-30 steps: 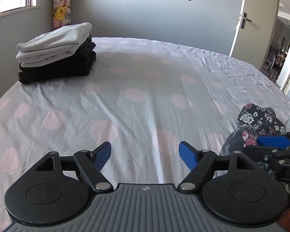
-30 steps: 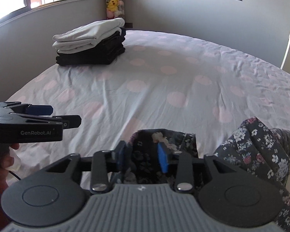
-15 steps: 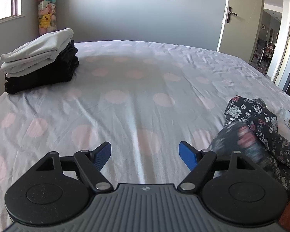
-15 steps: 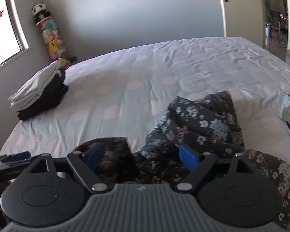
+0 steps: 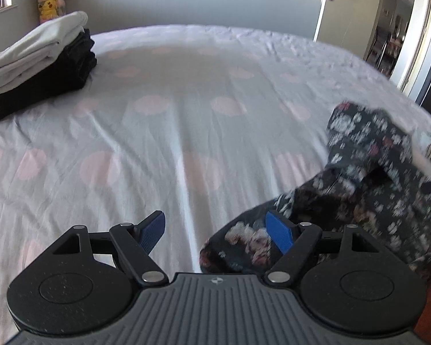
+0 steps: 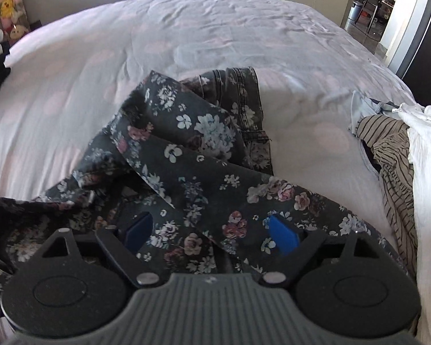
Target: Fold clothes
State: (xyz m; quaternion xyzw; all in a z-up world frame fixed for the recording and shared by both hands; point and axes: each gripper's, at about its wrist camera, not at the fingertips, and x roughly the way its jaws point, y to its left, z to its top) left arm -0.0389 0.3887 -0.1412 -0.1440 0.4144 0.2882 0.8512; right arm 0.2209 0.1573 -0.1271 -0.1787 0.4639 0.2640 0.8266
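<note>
A dark floral garment (image 6: 204, 155) lies crumpled on the bed, one part folded over another. My right gripper (image 6: 211, 233) hovers just over it, jaws wide open, cloth below both blue pads but not pinched. In the left wrist view the same floral garment (image 5: 367, 178) stretches from the right. Its near end lies under the right blue pad (image 5: 278, 233) of my left gripper (image 5: 217, 231). That gripper is open and grips nothing. A folded stack (image 5: 37, 60), white pieces on black ones, sits at the far left of the bed.
The bed sheet (image 5: 186, 109) is pale with pink dots. A loose pile with a striped garment (image 6: 393, 149) and a white one (image 6: 428, 155) lies at the right. Plush toys (image 5: 50, 0) stand in the far corner. An open doorway (image 6: 388, 8) is at the back right.
My right gripper has let go of the floral cloth, opened wide and swung right over the garment. The left gripper has sunk and shifted until the garment's end lies by its right pad.
</note>
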